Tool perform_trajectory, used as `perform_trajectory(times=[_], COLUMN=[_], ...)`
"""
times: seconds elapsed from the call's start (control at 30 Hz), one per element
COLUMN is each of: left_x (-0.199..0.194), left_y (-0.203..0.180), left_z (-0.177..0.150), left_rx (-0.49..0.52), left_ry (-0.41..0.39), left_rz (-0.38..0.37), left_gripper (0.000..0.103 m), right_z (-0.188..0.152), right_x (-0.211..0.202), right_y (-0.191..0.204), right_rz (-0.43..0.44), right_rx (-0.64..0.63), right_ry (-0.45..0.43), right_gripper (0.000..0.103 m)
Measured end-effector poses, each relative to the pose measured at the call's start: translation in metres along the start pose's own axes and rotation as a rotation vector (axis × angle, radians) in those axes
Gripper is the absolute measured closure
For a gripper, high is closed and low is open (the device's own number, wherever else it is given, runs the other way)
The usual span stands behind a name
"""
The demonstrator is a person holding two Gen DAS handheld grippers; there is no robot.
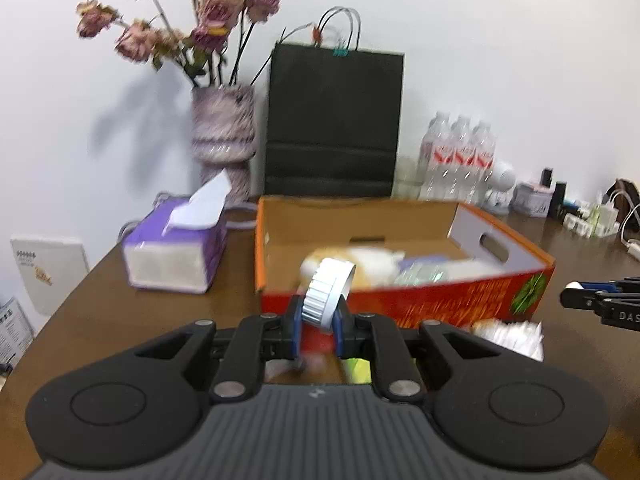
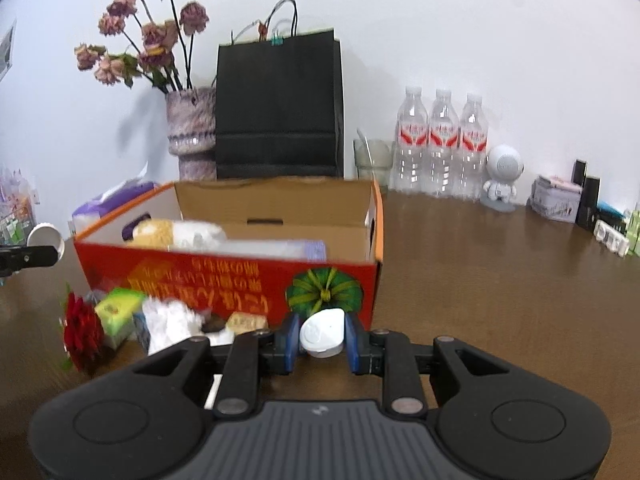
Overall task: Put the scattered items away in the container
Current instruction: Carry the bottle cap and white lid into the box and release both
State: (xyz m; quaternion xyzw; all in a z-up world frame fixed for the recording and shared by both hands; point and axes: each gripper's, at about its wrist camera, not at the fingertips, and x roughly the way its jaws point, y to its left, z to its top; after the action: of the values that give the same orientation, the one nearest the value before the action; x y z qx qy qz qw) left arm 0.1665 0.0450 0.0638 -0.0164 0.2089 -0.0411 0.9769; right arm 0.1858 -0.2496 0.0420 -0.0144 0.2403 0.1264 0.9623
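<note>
Left claw (image 1: pixel 317 322) clamped on ribbed white lid (image 1: pixel 329 287), short of cardboard box (image 1: pixel 404 304); right claw (image 2: pixel 322 340) gripped white plastic piece (image 2: pixel 323 332). Risked dropping both outside.

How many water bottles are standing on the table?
3. They stand in a row against the back wall, right of the black paper bag: left bottle, middle bottle, right bottle. None other shows; some could be hidden behind the bag.

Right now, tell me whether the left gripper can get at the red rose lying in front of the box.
Probably not: the left gripper is shut on a white ribbed cap, so the red rose must wait.
</note>
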Motion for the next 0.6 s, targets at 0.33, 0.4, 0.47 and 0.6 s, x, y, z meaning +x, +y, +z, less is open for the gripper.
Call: perform_trajectory(times=[0.33,0.4,0.47,0.6], left_x=[0.048,0.064,0.083,0.111], left_y=[-0.030,-0.035,-0.036,-0.037], left_z=[0.062,0.068,0.068,0.057], left_rx=[-0.050,-0.061,-0.099,-0.103], left_ry=[-0.079,-0.069,-0.048,0.026], left_rz=[-0.063,-0.062,-0.054,-0.044], left_gripper=[0.088,0.087,0.087,0.087], right_z=[0.071,0.084,0.092,0.091], right_x=[0.025,0.039,0.054,0.082], right_y=[0.015,0.020,0.022,0.027], right_rz=[0.042,0.043,0.036,0.036], right_rx=[0.006,0.013,0.030,0.043], right_ry=[-0.119,-0.125,-0.128,-0.084], right_gripper=[0.080,0.080,0.080,0.080])
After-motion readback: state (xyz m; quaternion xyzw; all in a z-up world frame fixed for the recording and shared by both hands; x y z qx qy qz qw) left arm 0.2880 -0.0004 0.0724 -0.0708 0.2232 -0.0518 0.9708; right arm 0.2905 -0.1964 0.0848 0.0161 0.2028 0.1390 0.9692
